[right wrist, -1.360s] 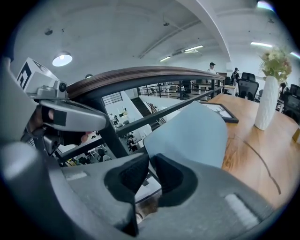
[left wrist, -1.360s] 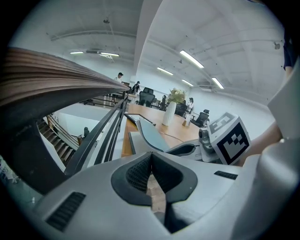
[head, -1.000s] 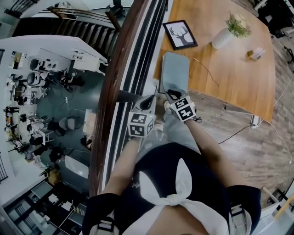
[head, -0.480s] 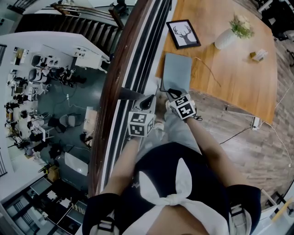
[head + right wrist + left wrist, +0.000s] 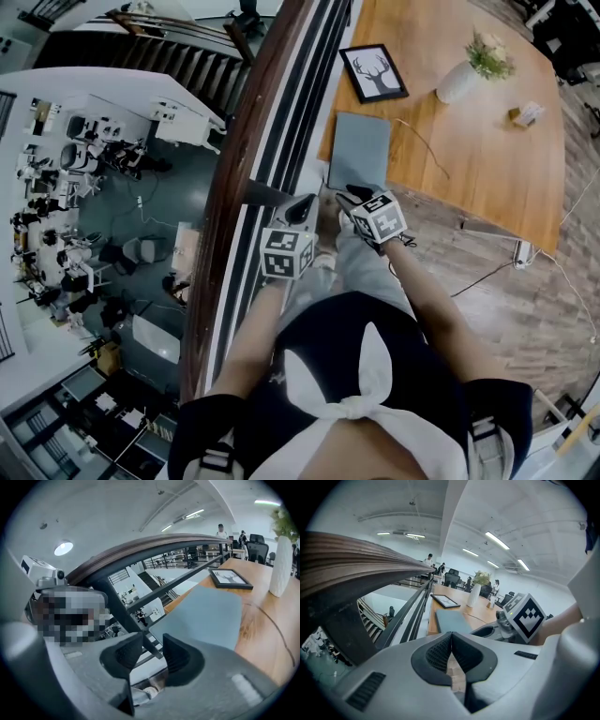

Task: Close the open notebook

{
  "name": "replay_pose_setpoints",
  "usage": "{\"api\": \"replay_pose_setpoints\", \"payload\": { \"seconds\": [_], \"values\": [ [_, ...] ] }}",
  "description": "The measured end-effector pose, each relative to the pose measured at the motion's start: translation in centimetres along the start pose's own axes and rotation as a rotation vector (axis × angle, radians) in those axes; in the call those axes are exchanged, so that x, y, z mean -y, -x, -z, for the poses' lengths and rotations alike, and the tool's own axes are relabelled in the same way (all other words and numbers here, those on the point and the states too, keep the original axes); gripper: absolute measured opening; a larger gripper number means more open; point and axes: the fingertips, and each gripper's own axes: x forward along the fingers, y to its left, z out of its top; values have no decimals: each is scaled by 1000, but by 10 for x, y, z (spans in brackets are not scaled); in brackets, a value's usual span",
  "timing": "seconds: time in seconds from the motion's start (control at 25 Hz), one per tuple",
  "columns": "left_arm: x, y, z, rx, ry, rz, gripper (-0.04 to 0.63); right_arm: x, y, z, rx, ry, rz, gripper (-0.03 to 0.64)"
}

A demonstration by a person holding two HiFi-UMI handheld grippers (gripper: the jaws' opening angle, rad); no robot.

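Spreading its jaws just now with nothing between them, the right gripper (image 5: pixel 152 644) looks done: the notebook (image 5: pixel 359 150) lies closed on the table (image 5: pixel 469 141). Left gripper (image 5: pixel 451 641) idles, jaws pressed together.

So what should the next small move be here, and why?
Probably just draw the right gripper back and stop. The notebook already lies flat and closed on the table, and the right jaws, which have just been opening, stand apart with nothing between them. The left gripper is shut and empty.

A wooden table (image 5: pixel 469 122) stands beside a dark railing (image 5: pixel 246 150); plank floor (image 5: pixel 497 291) below; strip lights (image 5: pixel 497 540) on a white ceiling (image 5: pixel 534 517).
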Motion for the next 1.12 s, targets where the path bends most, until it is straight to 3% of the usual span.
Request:
{"api": "replay_pose_setpoints", "payload": {
  "seconds": [0.2, 0.48, 0.68, 1.12],
  "values": [
    [3, 2, -11, 16, -17, 6, 18, -5, 25, -27, 105, 16, 25, 118],
    [12, 6, -32, 52, -47, 29, 18, -8, 60, -58, 259, 7, 91, -2],
    [21, 9, -50, 93, -69, 56, 18, -18, 82, -71, 329, 22, 119, -2],
    [49, 27, -62, 129, -125, 117, 20, -41, 115, -72, 347, 95, 172, -3]
  ]
}}
